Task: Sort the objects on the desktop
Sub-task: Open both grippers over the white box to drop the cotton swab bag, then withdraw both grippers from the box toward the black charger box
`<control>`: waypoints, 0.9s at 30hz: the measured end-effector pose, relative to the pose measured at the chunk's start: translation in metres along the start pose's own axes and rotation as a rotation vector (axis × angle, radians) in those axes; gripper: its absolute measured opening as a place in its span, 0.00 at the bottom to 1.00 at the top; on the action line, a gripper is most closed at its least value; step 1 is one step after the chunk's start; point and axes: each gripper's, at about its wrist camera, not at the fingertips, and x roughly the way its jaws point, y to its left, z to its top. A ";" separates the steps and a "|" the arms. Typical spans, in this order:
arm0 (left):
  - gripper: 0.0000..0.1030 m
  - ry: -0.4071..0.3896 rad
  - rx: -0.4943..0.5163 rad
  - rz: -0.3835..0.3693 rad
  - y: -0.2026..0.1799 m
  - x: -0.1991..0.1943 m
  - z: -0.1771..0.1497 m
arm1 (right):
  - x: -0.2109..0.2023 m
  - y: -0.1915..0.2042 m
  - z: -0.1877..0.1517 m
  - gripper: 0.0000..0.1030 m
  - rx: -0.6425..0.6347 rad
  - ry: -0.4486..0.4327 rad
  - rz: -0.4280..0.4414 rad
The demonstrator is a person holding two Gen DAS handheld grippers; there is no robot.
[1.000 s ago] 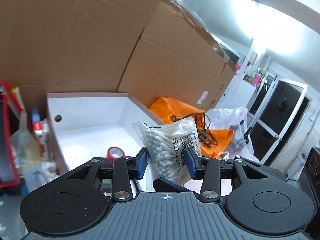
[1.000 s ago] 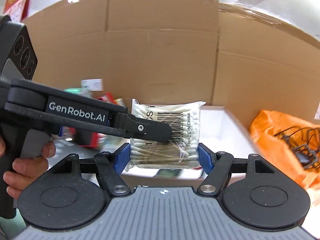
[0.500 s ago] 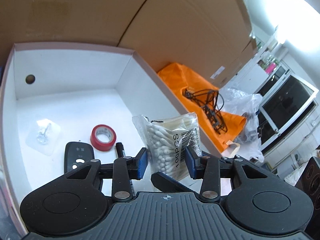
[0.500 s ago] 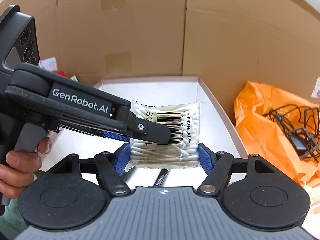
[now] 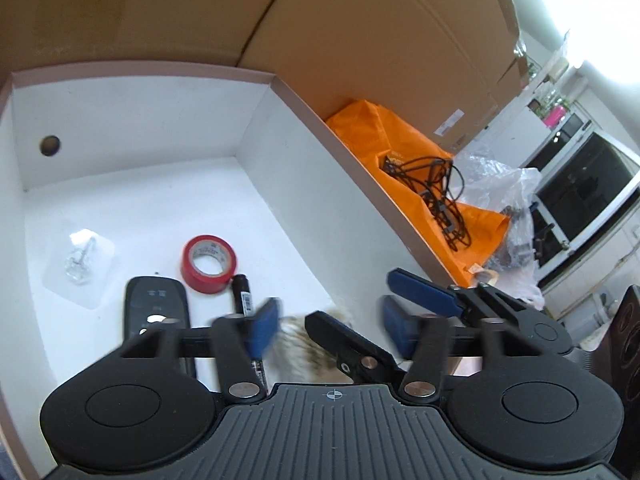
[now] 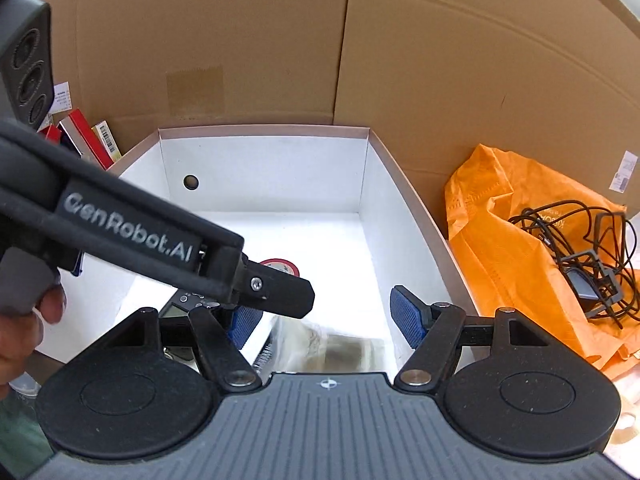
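Both your grippers hang over the white box (image 6: 364,168), spread wide and gripping nothing: the left gripper (image 5: 328,330) and right gripper (image 6: 326,318) flank the blurred cotton swab pack (image 6: 340,346), apparently dropping at the box's near end. Let it settle beside the marker (image 5: 242,288), red tape roll (image 5: 209,258) and remote (image 5: 154,300), then lift both straight up, clear of the right wall.

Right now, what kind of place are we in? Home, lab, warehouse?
Probably a cluttered home or storage corner, not a lab. Big cardboard cartons stand behind the white box, an orange bag of tangled cables lies beside it, and dark glass doors show farther back.
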 end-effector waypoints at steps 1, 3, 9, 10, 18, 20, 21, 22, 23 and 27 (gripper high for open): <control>0.98 -0.026 -0.015 0.031 0.000 -0.004 -0.001 | -0.002 0.000 0.000 0.85 0.003 -0.005 0.001; 1.00 -0.093 -0.035 0.038 0.002 -0.014 -0.003 | -0.006 0.002 -0.002 0.90 -0.007 -0.025 -0.004; 1.00 -0.091 -0.043 0.044 -0.002 -0.029 -0.002 | -0.018 0.008 -0.003 0.98 -0.016 -0.043 0.006; 1.00 -0.092 -0.038 0.056 -0.003 -0.030 -0.003 | -0.020 0.009 -0.003 0.99 -0.014 -0.043 0.006; 1.00 -0.121 0.000 0.090 -0.009 -0.048 -0.016 | -0.033 0.020 -0.003 0.99 -0.030 -0.041 0.005; 1.00 -0.126 0.004 0.090 -0.011 -0.053 -0.018 | -0.037 0.021 -0.002 0.99 -0.026 -0.044 0.007; 1.00 -0.129 0.007 0.088 -0.012 -0.055 -0.019 | -0.039 0.021 -0.002 0.99 -0.023 -0.046 0.008; 1.00 -0.132 0.010 0.088 -0.014 -0.057 -0.020 | -0.041 0.022 -0.002 0.99 -0.021 -0.047 0.010; 1.00 -0.135 0.016 0.089 -0.015 -0.060 -0.021 | -0.043 0.023 -0.002 0.99 -0.020 -0.047 0.010; 1.00 -0.150 0.041 0.103 -0.020 -0.070 -0.028 | -0.049 0.027 -0.002 0.99 -0.025 -0.053 0.006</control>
